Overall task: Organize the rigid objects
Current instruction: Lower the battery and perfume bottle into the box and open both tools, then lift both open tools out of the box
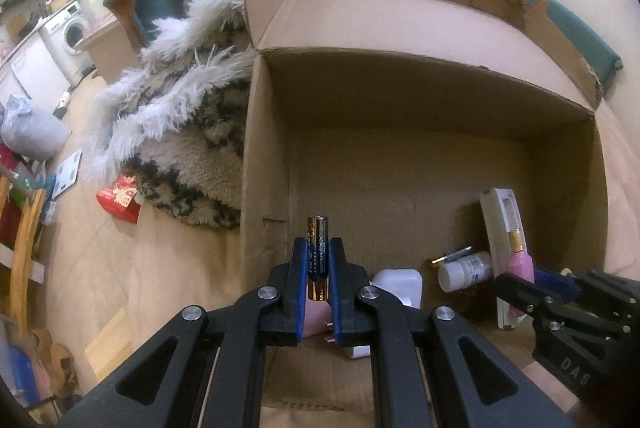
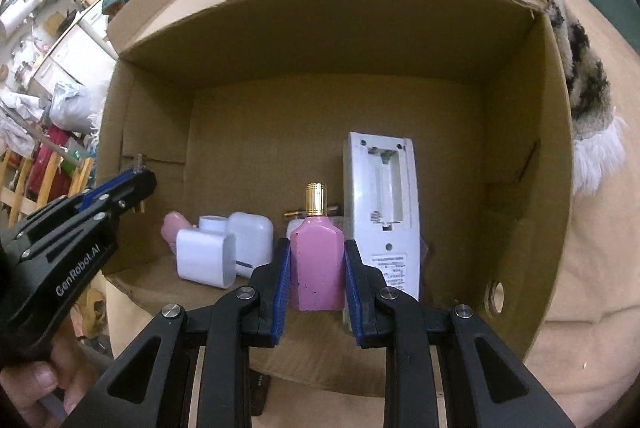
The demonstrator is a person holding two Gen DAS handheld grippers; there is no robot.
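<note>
My left gripper [image 1: 318,248] is shut on a dark blue and gold battery [image 1: 318,244], held upright at the front left of an open cardboard box [image 1: 264,147]. The left gripper also shows in the right wrist view [image 2: 138,183]. My right gripper [image 2: 317,252] is shut on a pink bottle with a gold cap [image 2: 317,260], inside the box [image 2: 152,131]. In the left wrist view the right gripper [image 1: 528,276] and pink bottle [image 1: 520,264] are at lower right. A white remote with an open battery bay [image 2: 380,211] stands just behind the bottle.
In the box lie white earbud-style cases [image 2: 208,260], a small white pill bottle [image 1: 464,270] and a pinkish object [image 2: 174,226]. A shaggy black-and-white throw [image 1: 188,131] lies left of the box. A red packet [image 1: 120,197] lies on the floor.
</note>
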